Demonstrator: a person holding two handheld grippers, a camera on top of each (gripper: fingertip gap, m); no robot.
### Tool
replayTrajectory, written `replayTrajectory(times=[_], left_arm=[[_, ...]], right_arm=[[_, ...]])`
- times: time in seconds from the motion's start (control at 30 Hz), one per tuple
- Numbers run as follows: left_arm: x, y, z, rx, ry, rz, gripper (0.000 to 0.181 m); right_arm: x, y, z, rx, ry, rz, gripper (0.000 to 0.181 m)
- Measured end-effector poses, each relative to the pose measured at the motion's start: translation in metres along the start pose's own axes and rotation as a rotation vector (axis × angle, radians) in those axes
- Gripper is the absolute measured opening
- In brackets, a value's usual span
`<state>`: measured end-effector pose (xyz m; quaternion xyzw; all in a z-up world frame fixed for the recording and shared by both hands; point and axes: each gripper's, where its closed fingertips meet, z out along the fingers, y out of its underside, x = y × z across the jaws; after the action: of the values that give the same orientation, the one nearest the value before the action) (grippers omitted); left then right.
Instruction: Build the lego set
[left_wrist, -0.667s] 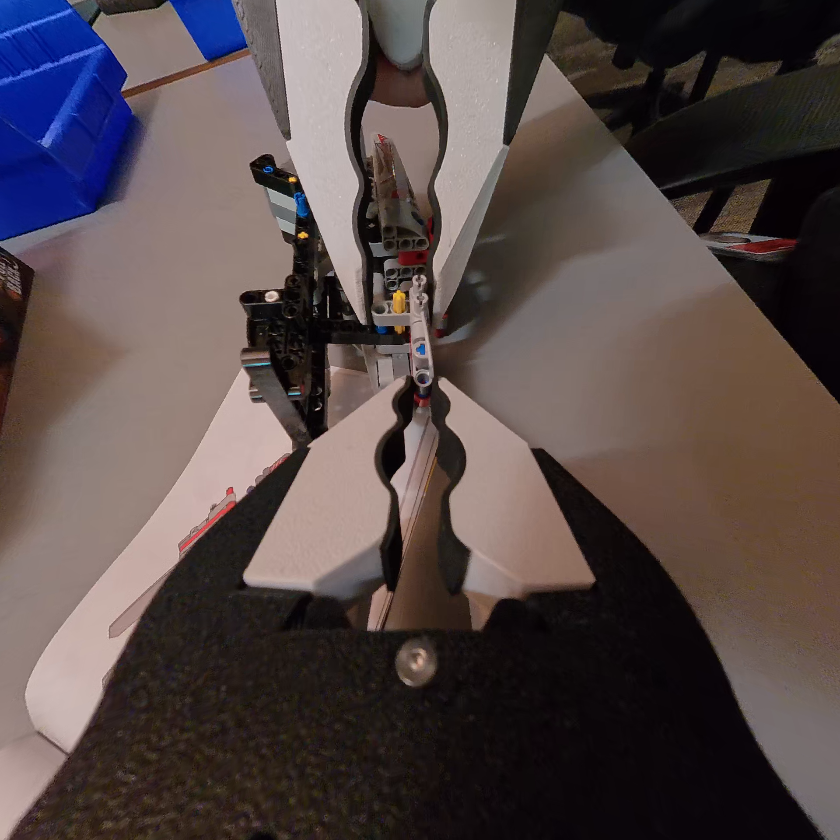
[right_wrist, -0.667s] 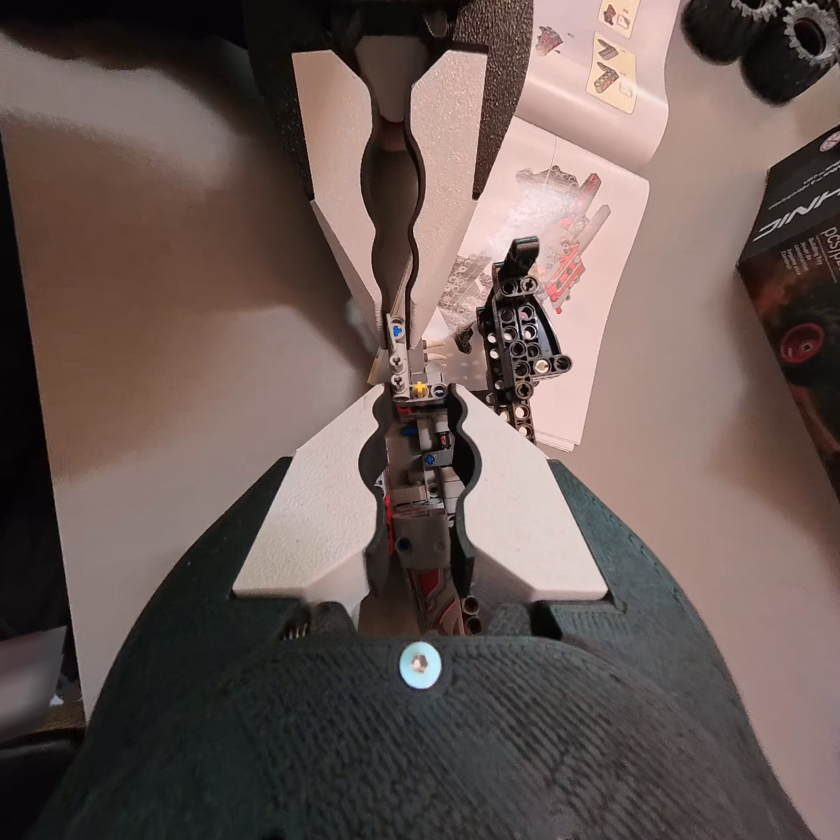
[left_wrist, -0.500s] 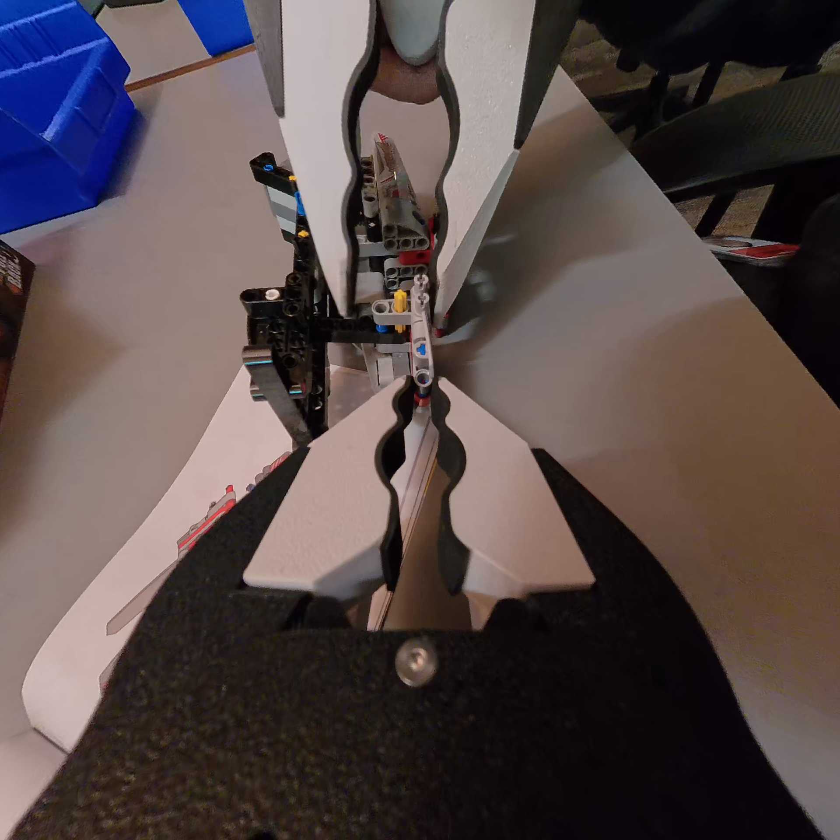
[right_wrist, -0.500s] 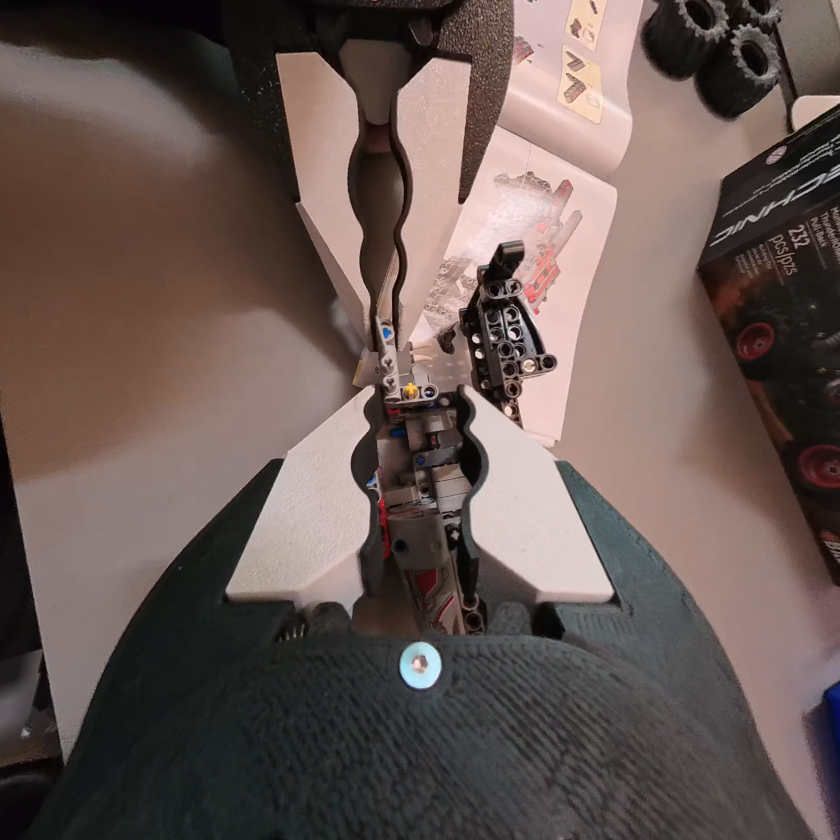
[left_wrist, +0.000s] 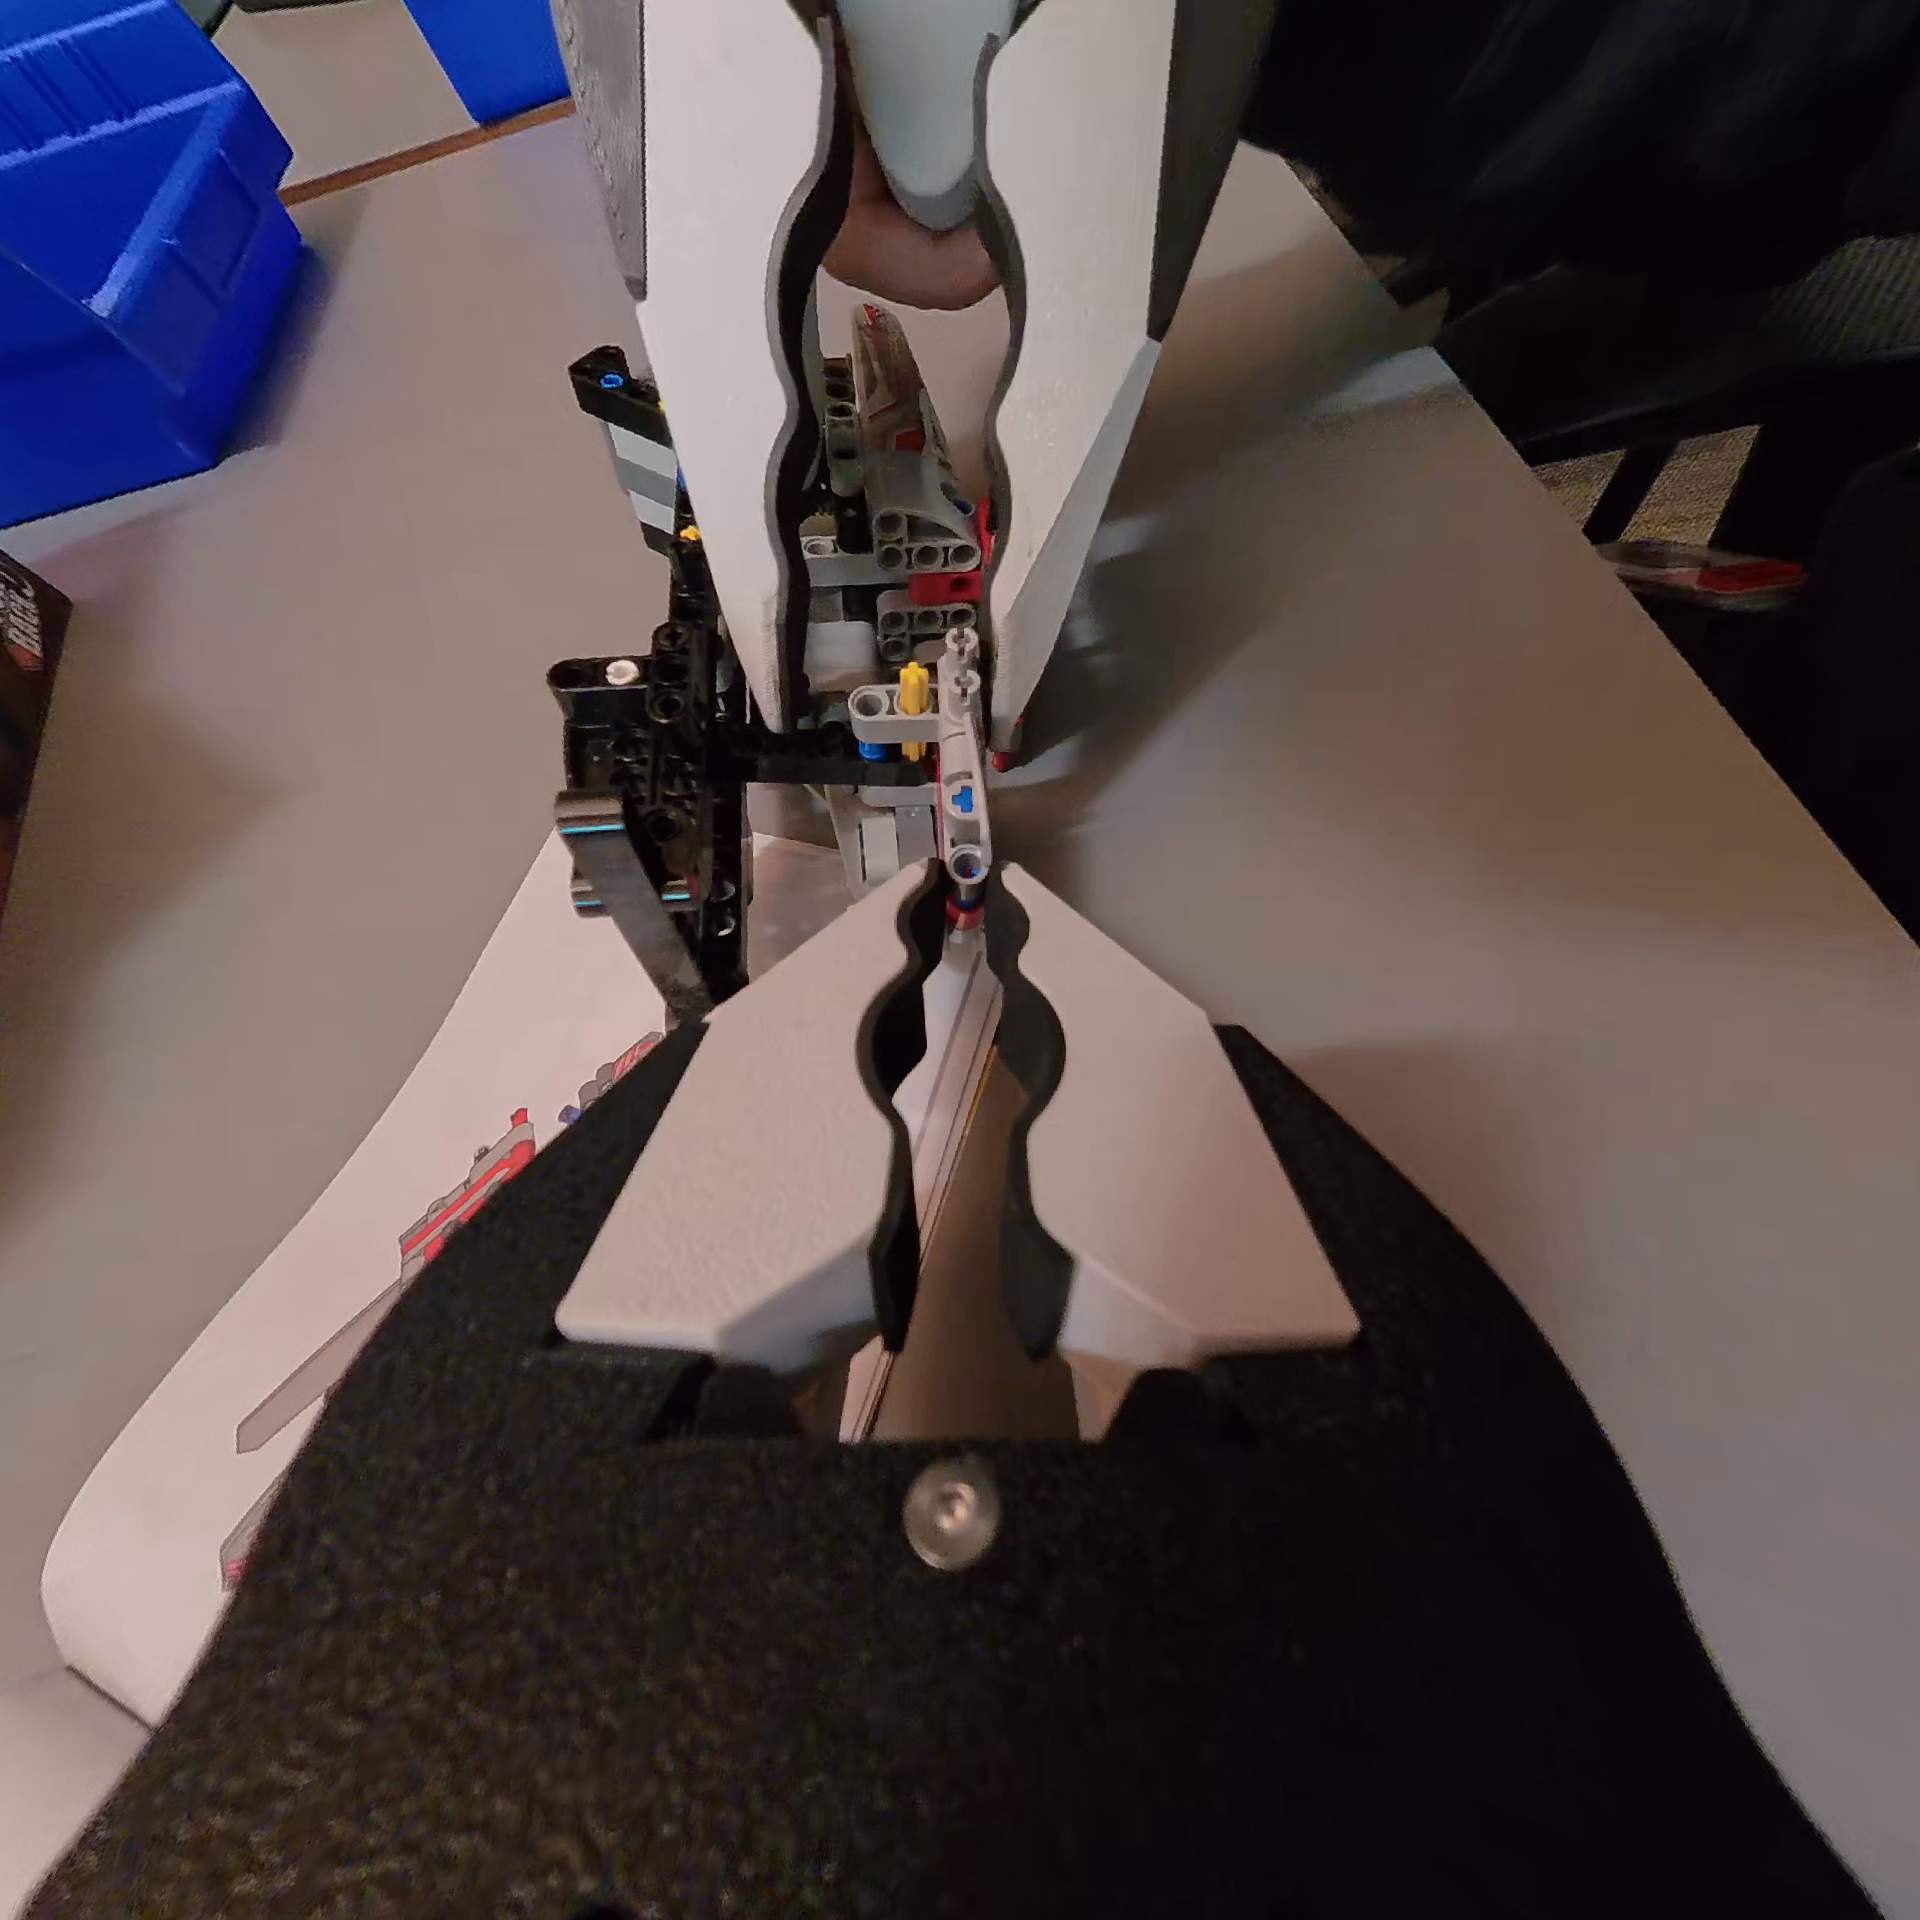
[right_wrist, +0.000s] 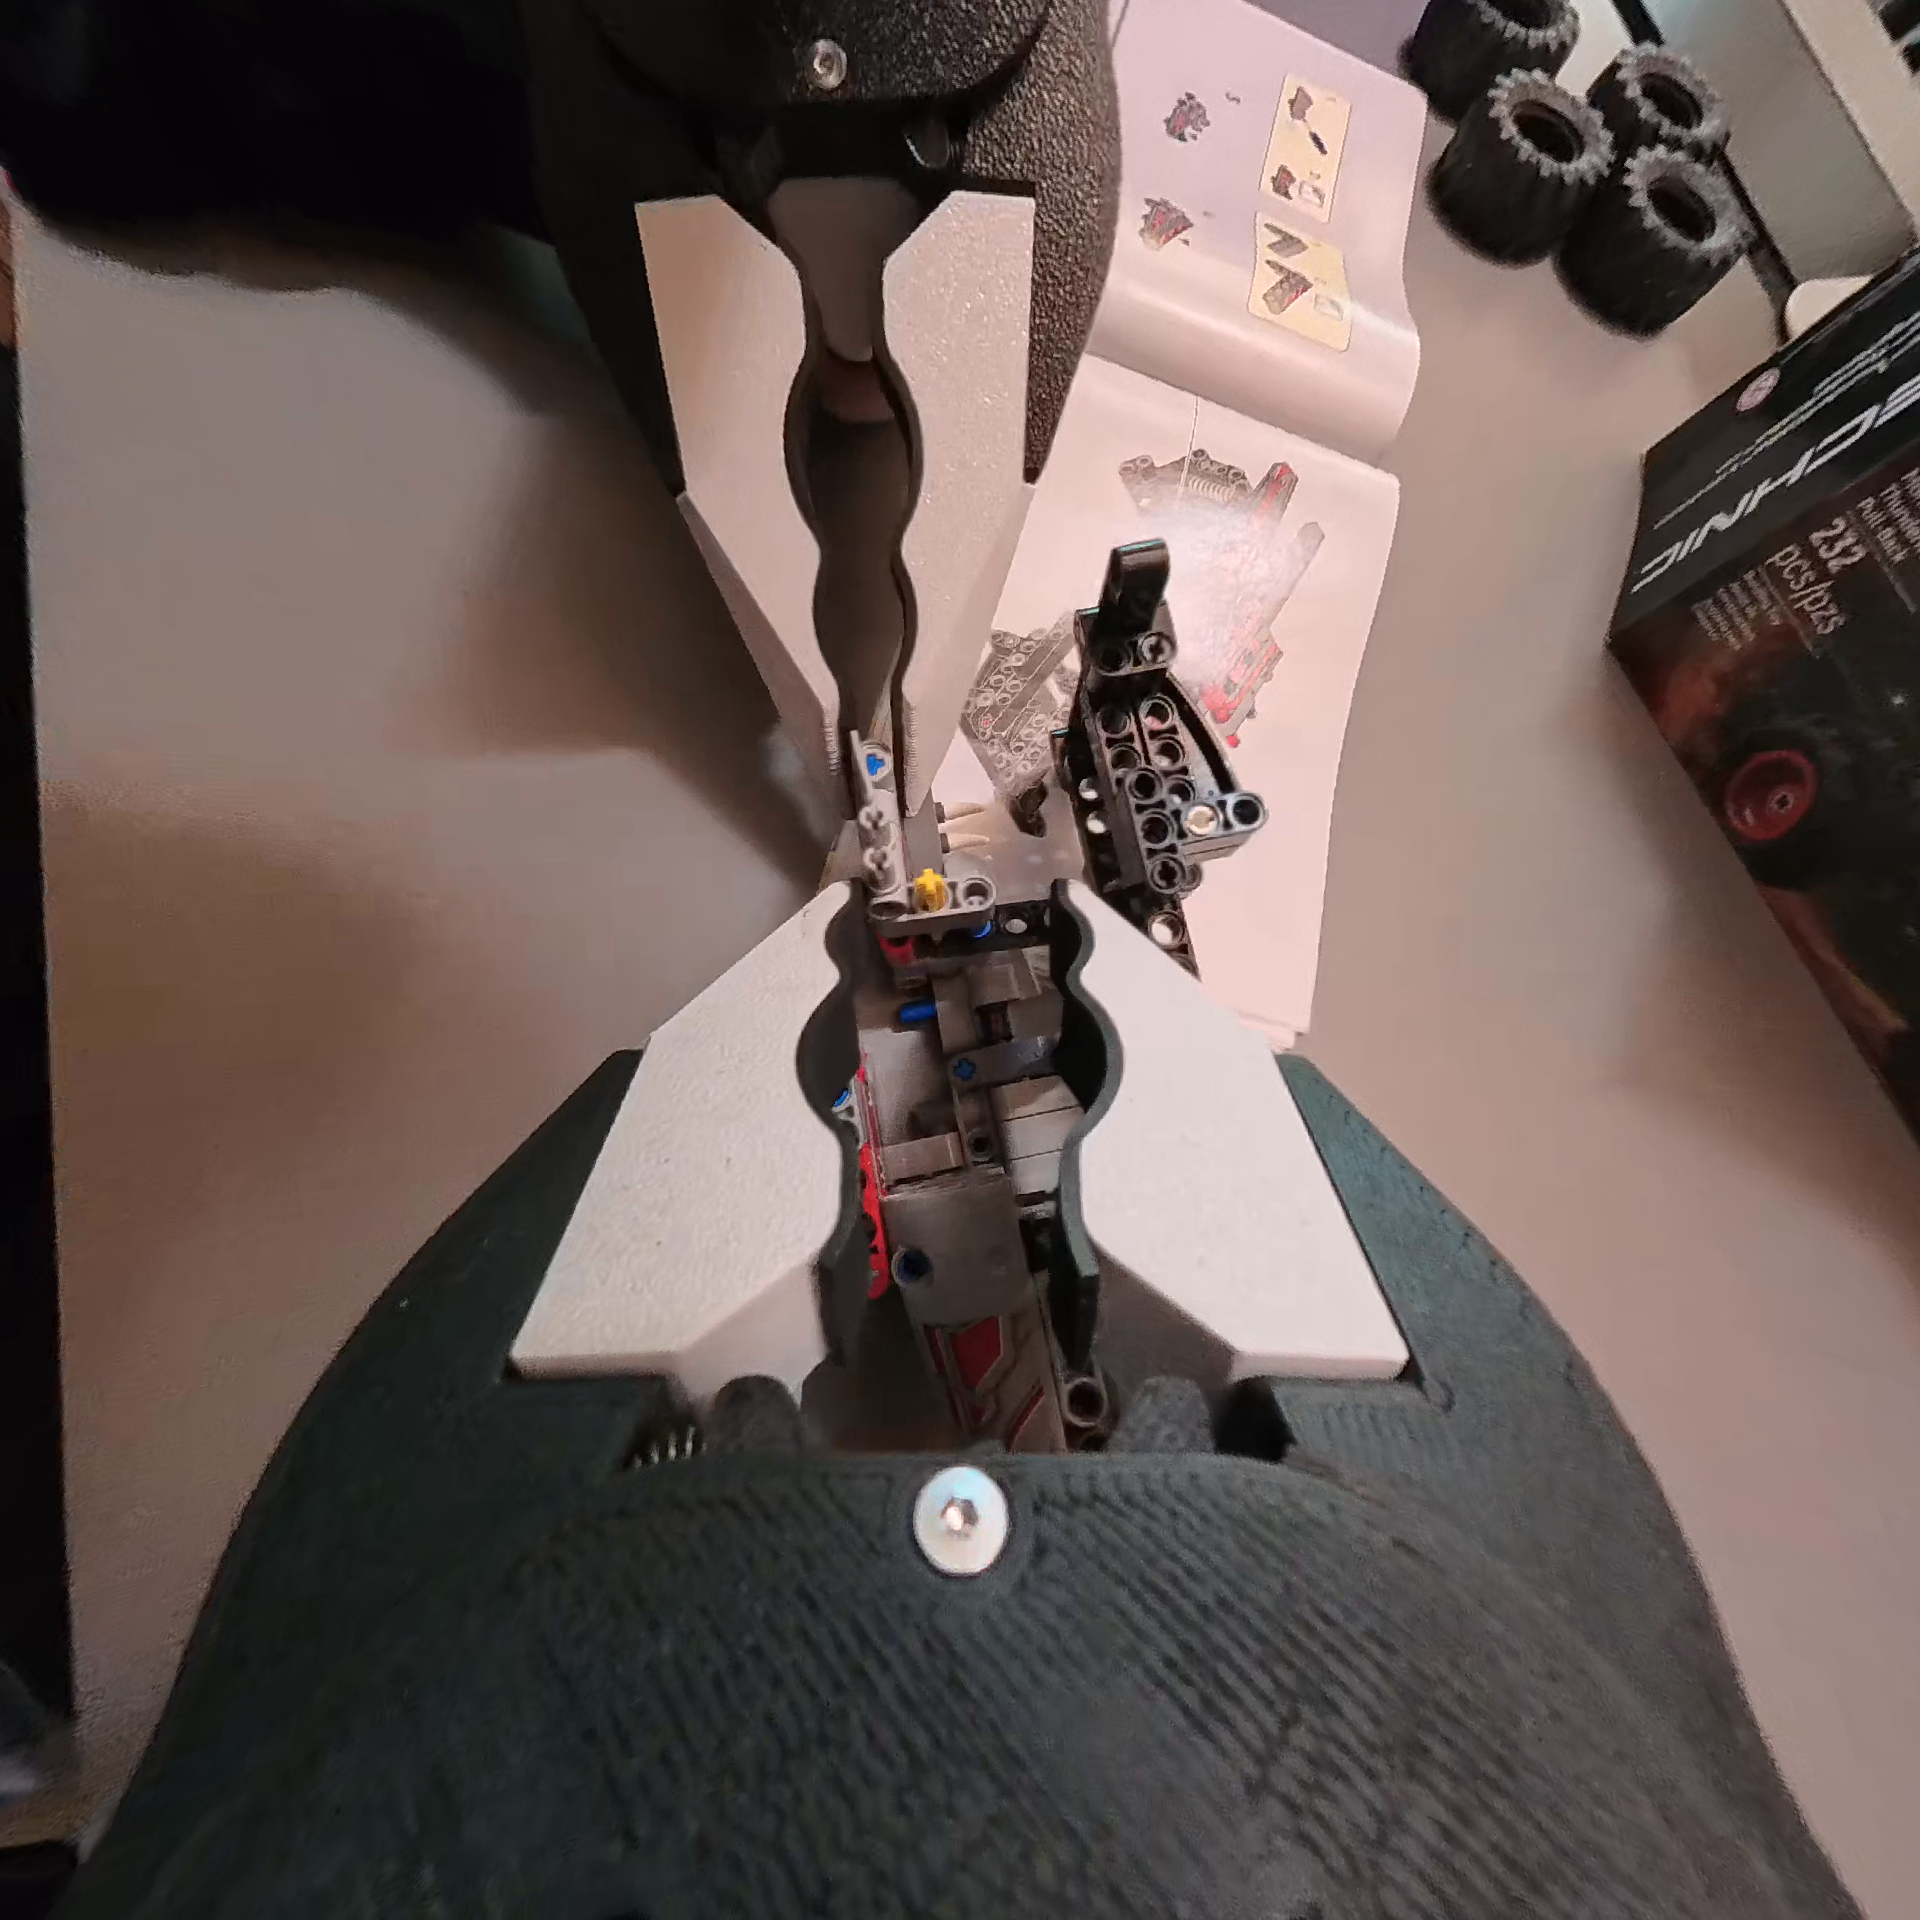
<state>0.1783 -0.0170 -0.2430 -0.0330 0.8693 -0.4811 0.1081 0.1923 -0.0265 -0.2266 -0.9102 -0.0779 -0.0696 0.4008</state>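
Observation:
The grey, red and black lego model (right_wrist: 966, 1122) lies lengthwise between my right gripper's (right_wrist: 948, 909) pads, which close on its sides. It also shows in the left wrist view (left_wrist: 899, 540), under the right gripper (left_wrist: 894, 717) coming in from the top. A black beam assembly (right_wrist: 1153, 790) juts from the model's side and also shows in the left wrist view (left_wrist: 655, 748). My left gripper (left_wrist: 958, 883) is shut on the end of a thin light grey beam (left_wrist: 966, 800) that meets the model's front by a yellow pin (left_wrist: 912, 691). The right wrist view shows that beam (right_wrist: 873, 821) at the left gripper's (right_wrist: 878, 764) tips.
The open instruction booklet (right_wrist: 1288, 644) lies under the work and also shows in the left wrist view (left_wrist: 312, 1299). Several black tyres (right_wrist: 1590, 177) and the set's dark box (right_wrist: 1787, 707) sit to the right. Blue bins (left_wrist: 114, 260) stand at the far left. The table edge (left_wrist: 1662, 644) runs along the right. My two grippers' fingertips are within a few centimetres of each other.
My right gripper's jaws stand a little wider around the model. The right wrist view has swung, showing more of the box and tyres. My left gripper holds still on the beam.

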Motion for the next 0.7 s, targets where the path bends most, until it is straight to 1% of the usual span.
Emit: replayTrajectory(times=[0.07, 0.13, 0.17, 0.23, 0.33, 0.4, 0.5, 0.57, 0.7], left_arm=[[0.000, 0.000, 0.000, -0.001, 0.002, 0.000, 0.005], [0.000, 0.000, 0.000, -0.001, 0.003, -0.001, 0.005], [0.000, 0.000, 0.000, -0.001, 0.004, -0.003, 0.005], [0.000, 0.000, 0.001, -0.001, 0.006, -0.007, 0.005], [0.000, 0.000, 0.001, -0.002, 0.006, -0.009, 0.005], [0.000, 0.000, 0.001, -0.002, 0.007, -0.008, 0.005], [0.000, 0.000, 0.001, -0.002, 0.010, -0.012, 0.005], [0.000, 0.000, 0.001, -0.002, 0.010, -0.013, 0.005], [0.000, 0.000, 0.001, -0.002, 0.008, -0.012, 0.005]], right_arm=[[-0.001, -0.003, -0.001, 0.015, 0.010, -0.038, 0.032], [-0.004, -0.013, -0.003, 0.073, -0.009, -0.037, 0.028], [-0.003, -0.013, -0.004, 0.076, -0.018, -0.034, 0.028], [-0.006, -0.007, -0.002, 0.039, -0.050, -0.036, 0.023], [-0.004, 0.006, 0.004, -0.040, -0.026, -0.079, 0.028], [-0.004, 0.003, 0.003, -0.015, -0.018, -0.084, 0.028], [-0.003, -0.008, -0.002, 0.062, -0.011, -0.071, 0.026], [-0.006, -0.006, -0.002, 0.057, -0.029, -0.065, 0.021], [-0.006, -0.006, -0.002, 0.050, -0.020, -0.073, 0.021]])
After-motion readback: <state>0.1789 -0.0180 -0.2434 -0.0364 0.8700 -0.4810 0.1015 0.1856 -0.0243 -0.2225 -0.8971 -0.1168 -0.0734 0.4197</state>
